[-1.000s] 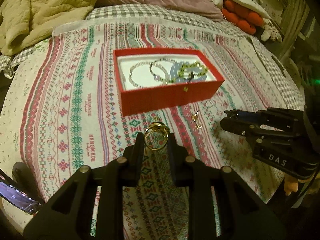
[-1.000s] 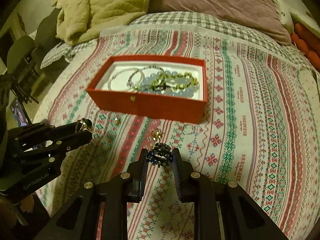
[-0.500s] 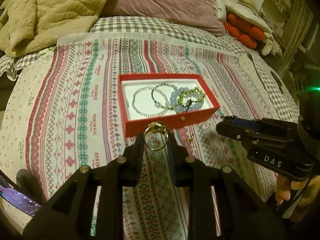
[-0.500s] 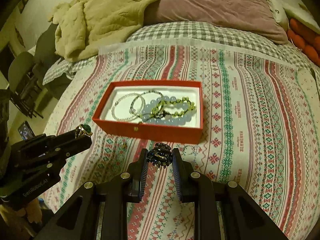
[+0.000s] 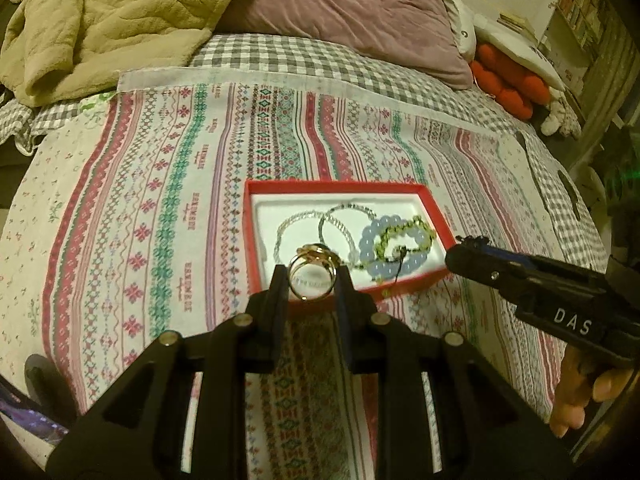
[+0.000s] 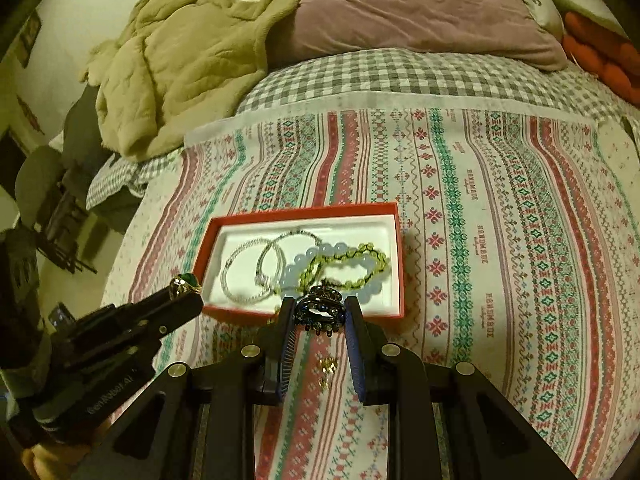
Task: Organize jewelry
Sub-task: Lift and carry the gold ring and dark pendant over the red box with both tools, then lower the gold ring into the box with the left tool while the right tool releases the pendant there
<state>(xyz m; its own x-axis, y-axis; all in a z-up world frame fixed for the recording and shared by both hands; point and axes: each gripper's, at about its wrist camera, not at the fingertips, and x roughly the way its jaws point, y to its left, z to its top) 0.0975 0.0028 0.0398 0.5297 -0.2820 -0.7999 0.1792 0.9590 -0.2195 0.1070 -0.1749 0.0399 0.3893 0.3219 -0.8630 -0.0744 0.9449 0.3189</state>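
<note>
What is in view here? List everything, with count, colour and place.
Box: one, red with white lining, open, on the striped cloth.
Bracelets in the box: four; two clear beaded, one pale blue, one green.
Gold ring: one, green stone, held in the left claw.
Dark ring: one, blue-black stones, held in the right claw.
Small gold pieces: on the cloth in front of the box; count unclear.
Striped cloth: one, red, green and white, over the bed.
Checked sheet: grey and white.
Blanket: beige, rumpled, far left.
Pillow: mauve.
Orange cushions: far right.
Left claw: black, shut on the gold ring.
Right claw: black, shut on the dark ring.
</note>
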